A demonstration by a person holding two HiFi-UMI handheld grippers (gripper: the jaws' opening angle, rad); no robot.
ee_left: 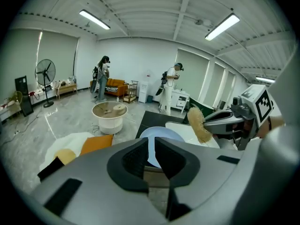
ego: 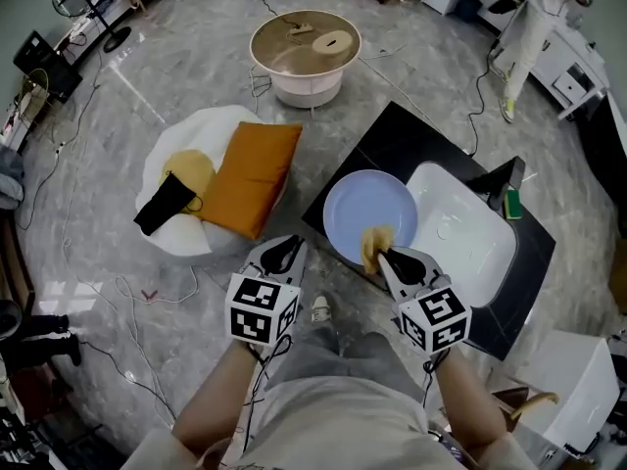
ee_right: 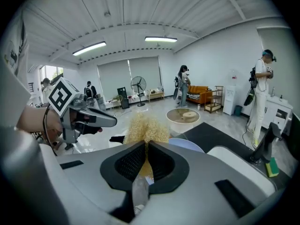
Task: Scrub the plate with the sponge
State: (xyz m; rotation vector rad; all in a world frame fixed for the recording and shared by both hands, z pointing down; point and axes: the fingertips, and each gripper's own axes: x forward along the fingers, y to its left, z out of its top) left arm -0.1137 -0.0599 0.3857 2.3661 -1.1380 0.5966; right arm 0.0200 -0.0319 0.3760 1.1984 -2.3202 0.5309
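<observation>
A pale blue plate [ego: 367, 204] lies on a black counter [ego: 392, 135], just left of a white sink [ego: 475, 248]. My right gripper [ego: 385, 254] is shut on a yellow fibrous sponge [ego: 375, 243], which hangs over the plate's near rim. In the right gripper view the sponge [ee_right: 146, 128] sticks up between the jaws, with the plate [ee_right: 190, 145] behind it. My left gripper [ego: 285, 252] hovers left of the counter's near corner, over the floor. Its jaws [ee_left: 151, 146] stand barely apart with nothing between them, and the plate [ee_left: 161, 133] shows through the slit.
A black tap [ego: 502, 179] and a green sponge [ego: 513, 204] sit at the sink's far side. On the floor are a white beanbag [ego: 171, 228] with an orange cushion [ego: 253, 176], a round wooden-topped tub [ego: 305, 52] and loose cables. People stand far back in the room.
</observation>
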